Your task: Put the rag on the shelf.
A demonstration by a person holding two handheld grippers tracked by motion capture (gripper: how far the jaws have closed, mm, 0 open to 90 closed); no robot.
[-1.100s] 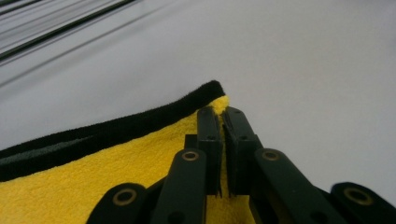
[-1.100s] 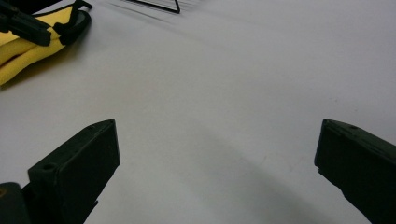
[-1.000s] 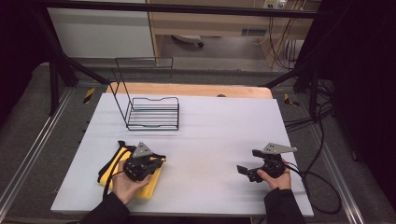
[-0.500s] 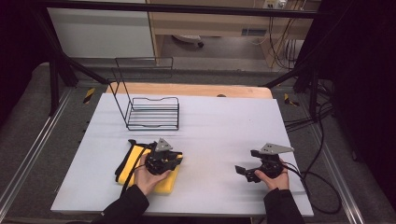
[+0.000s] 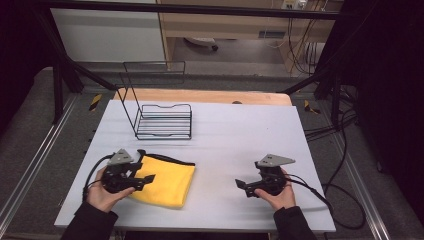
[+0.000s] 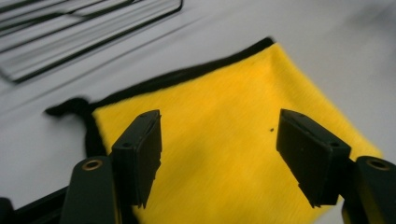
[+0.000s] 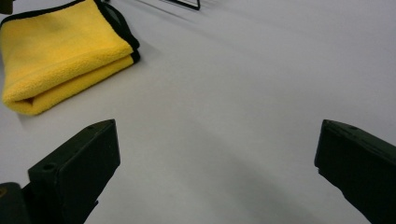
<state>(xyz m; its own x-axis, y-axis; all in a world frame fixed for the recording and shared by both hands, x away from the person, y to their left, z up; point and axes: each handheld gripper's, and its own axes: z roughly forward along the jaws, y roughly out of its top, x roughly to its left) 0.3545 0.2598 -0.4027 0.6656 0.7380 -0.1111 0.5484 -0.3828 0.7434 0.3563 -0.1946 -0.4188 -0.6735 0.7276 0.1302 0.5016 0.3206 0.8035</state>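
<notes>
While the white bench point(image 5: 225, 140) lies mostly bare, a black wire rack point(image 5: 162, 120) stands at its far left and a folded yellow cloth point(image 5: 167, 182) with black trim lies flat at the near left, well apart from the rack. At the cloth's left edge the left tool point(image 5: 142, 179) hovers just above it; its jaws have just been opening and now stand well apart with nothing pinched between them, only yellow pile below. At the near right, the right tool point(image 5: 242, 186) rests wide open and empty over bare bench, well clear of the cloth. The step in hand looks like letting go of the cloth after a fold. To do it well, the left tool should lift straight off so that neither pad drags the top layer, keeping the fold square, and the right tool should stay clear until the cloth has settled.
</notes>
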